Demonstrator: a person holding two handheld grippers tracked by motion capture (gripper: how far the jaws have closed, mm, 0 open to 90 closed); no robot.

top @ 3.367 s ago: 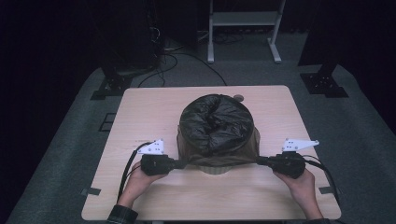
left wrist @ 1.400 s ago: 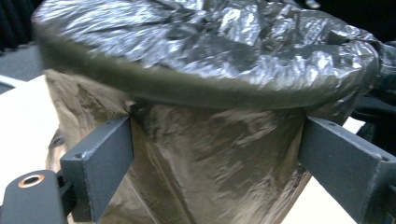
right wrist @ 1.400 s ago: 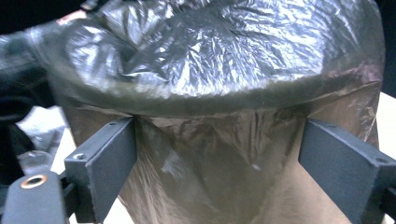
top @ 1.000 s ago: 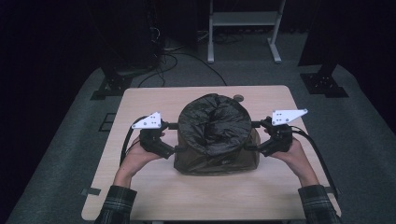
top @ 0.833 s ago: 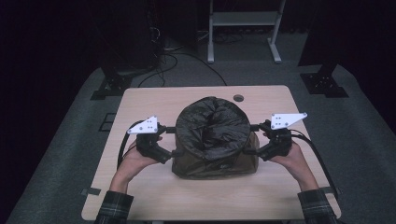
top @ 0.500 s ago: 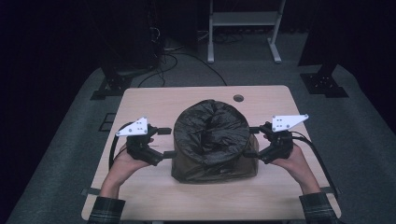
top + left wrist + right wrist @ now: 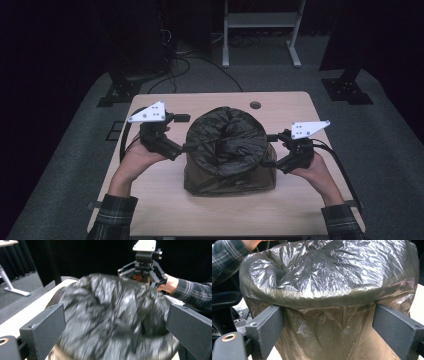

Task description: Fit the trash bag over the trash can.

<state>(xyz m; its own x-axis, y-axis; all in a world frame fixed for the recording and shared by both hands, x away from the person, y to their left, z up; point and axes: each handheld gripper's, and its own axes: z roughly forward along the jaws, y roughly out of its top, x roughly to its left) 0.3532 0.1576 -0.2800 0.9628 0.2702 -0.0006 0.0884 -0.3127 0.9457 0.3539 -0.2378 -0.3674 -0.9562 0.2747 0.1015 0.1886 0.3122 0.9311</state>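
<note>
We see a brown box [image 7: 230, 177] lined with a black bag [image 7: 227, 145] standing at the centre of the table [image 7: 150, 200], in the middle of the high view. The bag's rolled rim bulges over the box's top edge on all sides.

Our left gripper [image 7: 186, 133] sits at the left of the frame, just beside the bag's rim. Its fingers [image 7: 177, 118] have just been opening and now stand spread wide. In the left gripper view the blurred bag [image 7: 112, 320] lies between and beyond the two dark fingers [image 7: 43, 330], but we cannot tell whether either touches it.

Our right gripper [image 7: 270, 150] is at the right of the frame, against the bag's right side. In the right gripper view its fingers [image 7: 265, 327] are spread to either side of the box [image 7: 322, 340], just under the overhanging roll of the bag [image 7: 329, 272]; whether they press on the film we cannot tell.

A small round disc [image 7: 255, 105] lies on the table near its far edge, well apart from the box. Plaid sleeves [image 7: 115, 217] enter from the bottom of the high view.
</note>
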